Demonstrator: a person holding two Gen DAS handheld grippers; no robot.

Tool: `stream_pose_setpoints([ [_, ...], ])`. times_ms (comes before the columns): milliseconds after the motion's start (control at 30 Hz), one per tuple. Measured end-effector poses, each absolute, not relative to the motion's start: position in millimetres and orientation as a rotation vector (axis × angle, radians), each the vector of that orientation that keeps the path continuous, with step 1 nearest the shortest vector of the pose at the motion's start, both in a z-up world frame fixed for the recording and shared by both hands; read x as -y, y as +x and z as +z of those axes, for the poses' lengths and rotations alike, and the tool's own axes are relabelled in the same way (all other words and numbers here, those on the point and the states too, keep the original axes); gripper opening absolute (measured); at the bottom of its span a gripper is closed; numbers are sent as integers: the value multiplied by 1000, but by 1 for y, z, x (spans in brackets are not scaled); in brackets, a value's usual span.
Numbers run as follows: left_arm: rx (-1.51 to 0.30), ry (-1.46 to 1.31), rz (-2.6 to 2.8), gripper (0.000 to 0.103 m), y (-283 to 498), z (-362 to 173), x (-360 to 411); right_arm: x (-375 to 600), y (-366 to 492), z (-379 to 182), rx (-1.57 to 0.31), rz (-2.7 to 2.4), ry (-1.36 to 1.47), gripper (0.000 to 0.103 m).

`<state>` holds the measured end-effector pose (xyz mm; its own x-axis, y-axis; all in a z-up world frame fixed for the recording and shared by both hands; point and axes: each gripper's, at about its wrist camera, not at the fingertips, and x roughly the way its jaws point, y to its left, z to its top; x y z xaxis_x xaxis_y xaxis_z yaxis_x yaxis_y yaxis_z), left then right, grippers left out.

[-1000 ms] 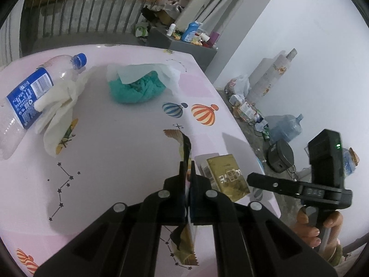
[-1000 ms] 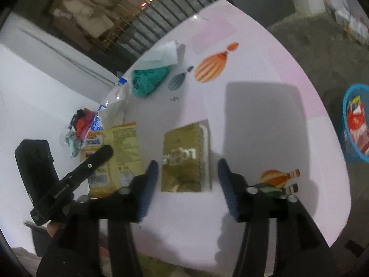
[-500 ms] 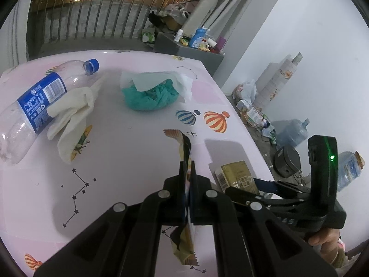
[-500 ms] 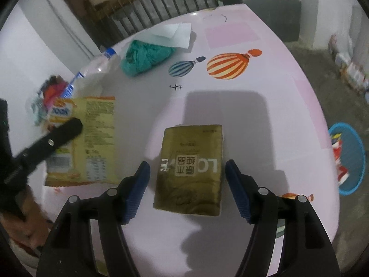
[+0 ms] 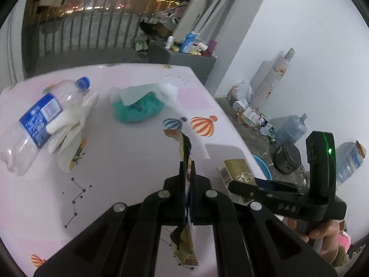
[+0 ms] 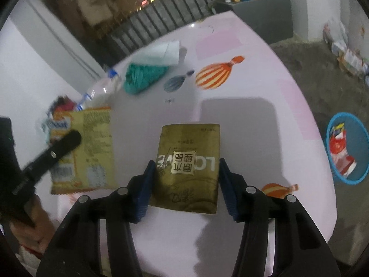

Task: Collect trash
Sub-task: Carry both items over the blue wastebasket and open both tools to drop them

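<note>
Gold carton (image 6: 188, 166) lies on the pink worktop (image 6: 253, 80) between the right hand-held gripper's (image 6: 184, 184) spread fingers; the left hand-held gripper (image 5: 188, 175) clenches one yellow snack wrapper (image 6: 90, 147). One plastic bottle (image 5: 39, 122), one teal cloth (image 5: 137, 109) beyond.

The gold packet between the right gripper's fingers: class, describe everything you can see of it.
The gold packet is a flat, shiny, foil-looking rectangular pouch, slightly creased, with a framed label of Chinese characters and large pale letters, upside down in the right wrist view. It lies flat on the pink table near its edge. The right gripper straddles it, open, blue pads close beside its long sides; contact is unclear. The left wrist view shows a barcode at one end.
</note>
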<state>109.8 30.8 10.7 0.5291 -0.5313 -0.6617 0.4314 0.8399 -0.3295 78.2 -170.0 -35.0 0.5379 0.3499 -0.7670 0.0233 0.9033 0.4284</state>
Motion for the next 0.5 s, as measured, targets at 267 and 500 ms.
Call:
stream_pose_setpoints([
  [267,-788,-53,-713,2,114,40,28,238,50,-7,-824,138,641,50],
  [500,-755,39,-916,2,123,61,121,321,16,-2,-701,-42,824,50],
])
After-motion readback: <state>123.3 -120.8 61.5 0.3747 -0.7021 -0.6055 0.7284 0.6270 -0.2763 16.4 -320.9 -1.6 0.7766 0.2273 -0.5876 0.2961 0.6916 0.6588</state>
